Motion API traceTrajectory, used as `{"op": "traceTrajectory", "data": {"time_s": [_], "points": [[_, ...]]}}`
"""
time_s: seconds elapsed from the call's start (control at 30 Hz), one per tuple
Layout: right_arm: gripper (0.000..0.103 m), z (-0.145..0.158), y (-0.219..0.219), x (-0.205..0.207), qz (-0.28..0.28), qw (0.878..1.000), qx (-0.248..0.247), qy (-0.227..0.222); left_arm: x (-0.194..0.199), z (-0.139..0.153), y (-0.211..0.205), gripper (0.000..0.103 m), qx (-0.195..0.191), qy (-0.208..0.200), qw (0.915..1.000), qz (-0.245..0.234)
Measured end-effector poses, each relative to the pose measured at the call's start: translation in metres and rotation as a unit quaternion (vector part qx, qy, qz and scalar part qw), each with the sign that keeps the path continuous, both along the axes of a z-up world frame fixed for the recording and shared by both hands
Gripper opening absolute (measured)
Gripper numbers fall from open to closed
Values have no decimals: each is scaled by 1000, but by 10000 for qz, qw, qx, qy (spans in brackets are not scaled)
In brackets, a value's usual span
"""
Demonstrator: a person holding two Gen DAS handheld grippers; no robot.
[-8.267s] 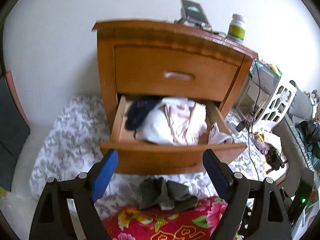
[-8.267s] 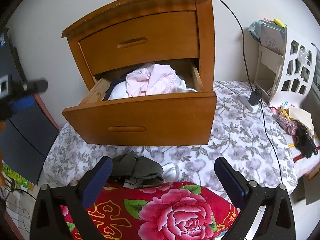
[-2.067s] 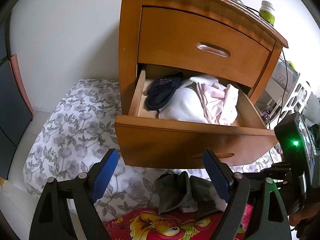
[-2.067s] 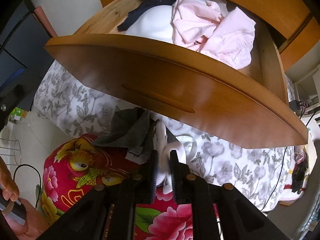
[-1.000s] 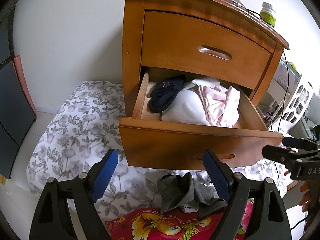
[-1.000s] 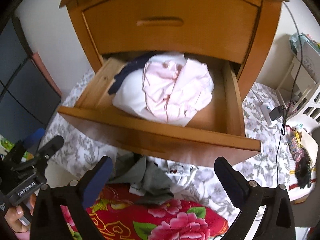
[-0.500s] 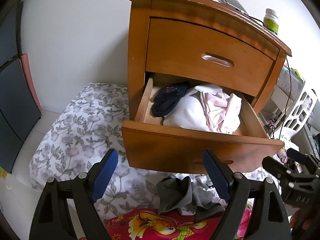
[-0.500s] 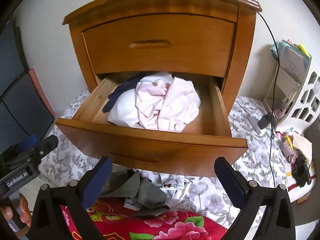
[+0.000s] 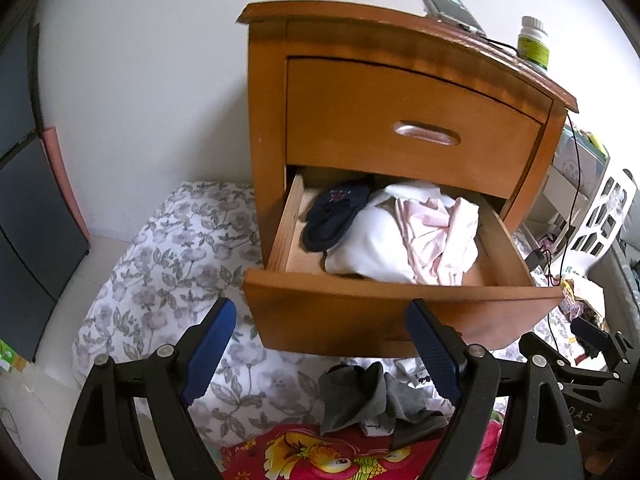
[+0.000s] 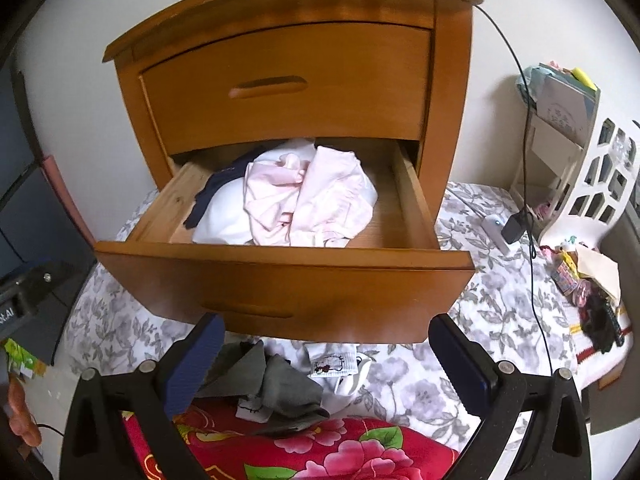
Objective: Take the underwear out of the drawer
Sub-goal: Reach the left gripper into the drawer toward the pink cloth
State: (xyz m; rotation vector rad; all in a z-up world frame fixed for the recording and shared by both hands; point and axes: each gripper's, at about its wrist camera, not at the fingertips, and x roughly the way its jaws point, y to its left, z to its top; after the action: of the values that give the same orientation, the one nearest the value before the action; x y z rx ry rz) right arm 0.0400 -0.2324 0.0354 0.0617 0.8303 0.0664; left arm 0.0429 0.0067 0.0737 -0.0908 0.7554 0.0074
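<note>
Wooden drawer (image 10: 280,280) open, pink underwear (image 10: 308,200) inside (grippers empty)

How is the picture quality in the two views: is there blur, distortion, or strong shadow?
Left wrist view: sharp; fisheye bends the nightstand; dark corners. Right wrist view: also sharp and equally curved; a soft shadow lies under the open drawer, over the grey clothes.

Left tongs (image 9: 320,350) gape empty before the open drawer (image 9: 400,312) holding heaped underwear (image 9: 400,236).
</note>
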Motion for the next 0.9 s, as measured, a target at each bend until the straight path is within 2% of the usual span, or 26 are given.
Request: {"op": "traceTrajectory", "data": {"time_s": [0.17,0.33,0.37,0.5,0.67,0.9], "points": [[103,6,-6,-2,-53,9995,50,-304,7,7,-5,87,51,-109,9999,-83],[103,7,-12,1,-123,9991,53,-396,21,11,0,87,-442,-200,9988,-108],[103,7,-13,2,-118,9991,66,-402,24,12,1,87,-430,-228,9988,-70],[103,5,-14,7,-78,9991,139,-399,40,19,-4,87,33,-367,9993,48],[103,1,-17,14,-77,9989,238,-405,64,23,-4,87,-30,-217,9997,-85],[103,-1,-22,28,-177,9992,150,-316,100,18,-10,87,-49,365,9989,-276]]}}
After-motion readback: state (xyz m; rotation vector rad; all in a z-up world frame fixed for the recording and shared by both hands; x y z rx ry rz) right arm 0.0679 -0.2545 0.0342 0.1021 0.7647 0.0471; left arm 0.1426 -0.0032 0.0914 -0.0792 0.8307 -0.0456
